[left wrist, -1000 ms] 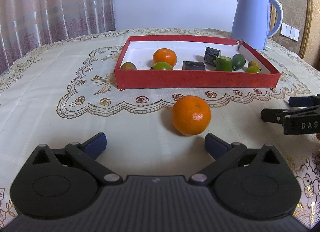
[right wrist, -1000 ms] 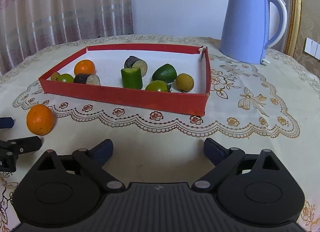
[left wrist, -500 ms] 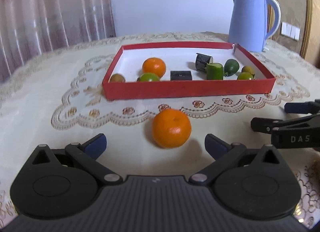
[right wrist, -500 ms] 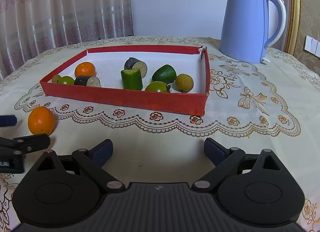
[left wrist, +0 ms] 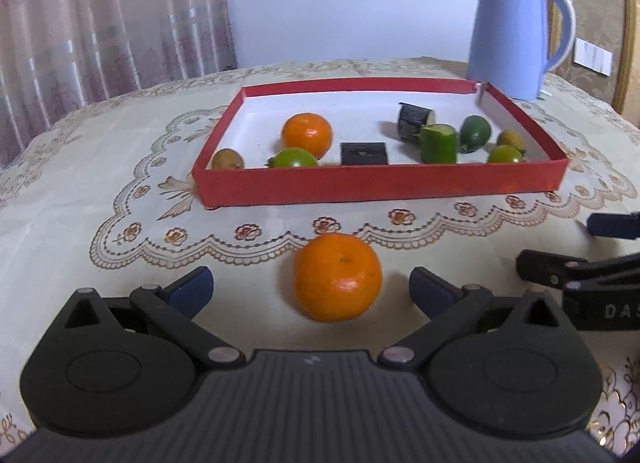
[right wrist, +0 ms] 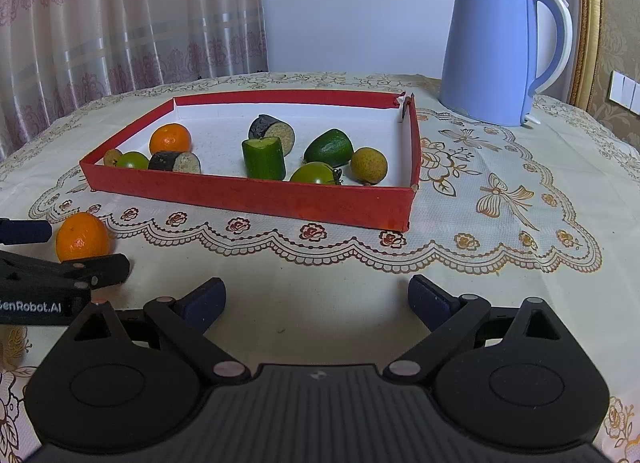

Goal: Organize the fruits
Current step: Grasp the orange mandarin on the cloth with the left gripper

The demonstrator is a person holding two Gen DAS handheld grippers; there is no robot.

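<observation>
A loose orange point(left wrist: 338, 277) lies on the tablecloth in front of the red tray point(left wrist: 380, 185). My left gripper point(left wrist: 310, 291) is open, its blue pads on either side of the orange without touching it. The right wrist view has the same orange point(right wrist: 82, 237) at the far left, beside the left gripper's fingers point(right wrist: 96, 269). My right gripper point(right wrist: 316, 301) is open over bare cloth, holding nothing. Inside the tray point(right wrist: 256, 193) are another orange point(right wrist: 170, 139), green fruits, a cucumber piece point(right wrist: 264, 159), dark eggplant pieces and small brown fruits.
A light blue electric kettle point(right wrist: 496, 51) stands at the back right behind the tray. The round table wears a cream lace cloth point(right wrist: 500, 203). Curtains point(right wrist: 100, 23) hang behind at left. The right gripper's fingers point(left wrist: 560, 269) show at the left wrist view's right edge.
The left gripper has moved forward and sideways, so the loose orange now sits centred between its open pads. The right gripper has barely moved.
</observation>
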